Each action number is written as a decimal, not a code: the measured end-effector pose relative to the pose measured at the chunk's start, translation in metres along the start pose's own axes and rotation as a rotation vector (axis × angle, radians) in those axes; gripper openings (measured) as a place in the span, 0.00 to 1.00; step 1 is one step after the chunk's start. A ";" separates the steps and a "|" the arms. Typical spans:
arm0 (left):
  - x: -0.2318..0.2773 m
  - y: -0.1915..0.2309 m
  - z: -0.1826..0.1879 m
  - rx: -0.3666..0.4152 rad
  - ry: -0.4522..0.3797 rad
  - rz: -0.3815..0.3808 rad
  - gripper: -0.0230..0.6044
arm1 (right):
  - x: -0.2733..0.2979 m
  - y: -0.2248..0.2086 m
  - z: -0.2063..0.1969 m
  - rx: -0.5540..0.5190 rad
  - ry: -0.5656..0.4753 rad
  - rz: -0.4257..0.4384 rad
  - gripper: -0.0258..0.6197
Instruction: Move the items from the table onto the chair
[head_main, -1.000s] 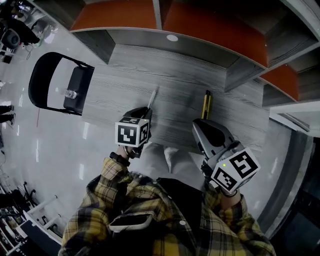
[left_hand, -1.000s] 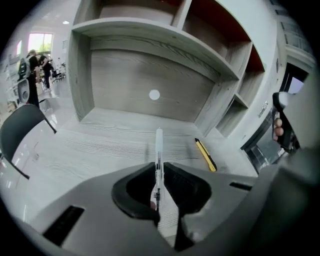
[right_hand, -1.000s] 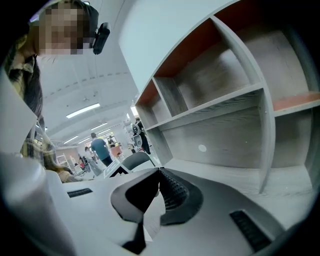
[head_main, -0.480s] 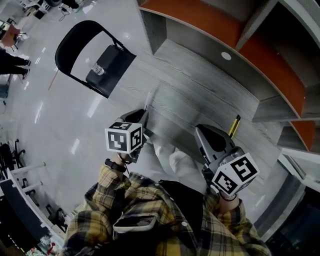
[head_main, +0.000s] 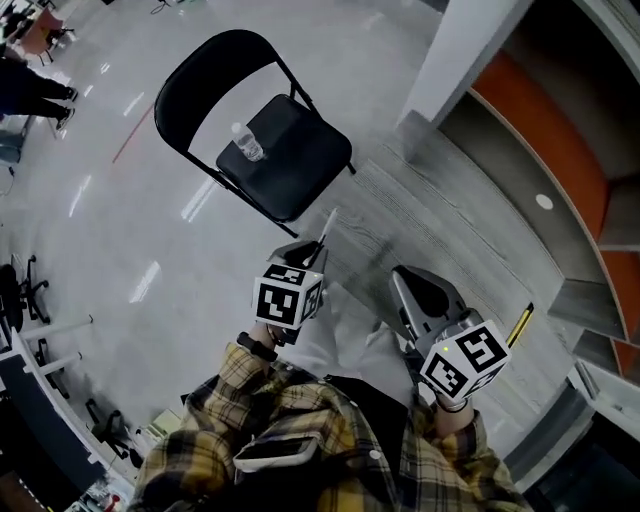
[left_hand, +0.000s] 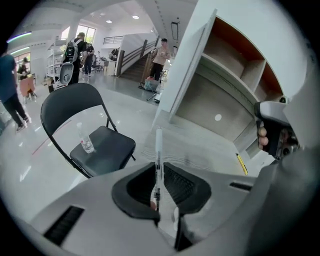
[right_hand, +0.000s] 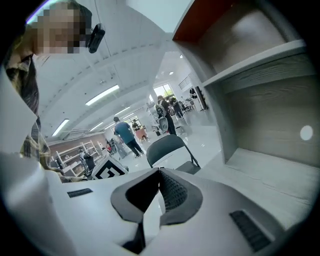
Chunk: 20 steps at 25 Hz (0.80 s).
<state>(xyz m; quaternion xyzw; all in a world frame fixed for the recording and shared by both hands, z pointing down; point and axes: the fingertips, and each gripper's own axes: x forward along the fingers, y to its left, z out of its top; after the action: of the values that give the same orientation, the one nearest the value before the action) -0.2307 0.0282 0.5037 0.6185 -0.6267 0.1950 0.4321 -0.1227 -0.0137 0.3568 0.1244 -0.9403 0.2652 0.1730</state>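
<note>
Facing the chair (head_main: 290, 150), my left gripper (left_hand: 159, 167) pinches a pen (left_hand: 158, 147), likely to deliver it; my right gripper (right_hand: 159, 174) is pressed together, empty.

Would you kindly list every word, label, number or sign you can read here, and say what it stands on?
No text is readable.
The left marker cube and right marker cube: square patterns only, no letters.
The bottle on the chair: label too small.
The pen in the left claw: any print too blurred.
</note>
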 end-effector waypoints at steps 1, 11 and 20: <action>0.000 0.021 0.005 -0.002 0.001 -0.001 0.12 | 0.024 0.007 0.001 0.006 0.014 0.004 0.07; 0.041 0.200 -0.002 -0.102 0.079 0.005 0.12 | 0.241 0.036 -0.016 0.043 0.177 0.045 0.07; 0.154 0.277 -0.044 -0.157 0.155 -0.022 0.12 | 0.344 0.016 -0.059 0.083 0.269 0.110 0.07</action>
<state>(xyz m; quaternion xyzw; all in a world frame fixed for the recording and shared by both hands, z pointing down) -0.4574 0.0132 0.7294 0.5725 -0.5979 0.1877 0.5287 -0.4256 -0.0170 0.5318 0.0433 -0.9023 0.3271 0.2775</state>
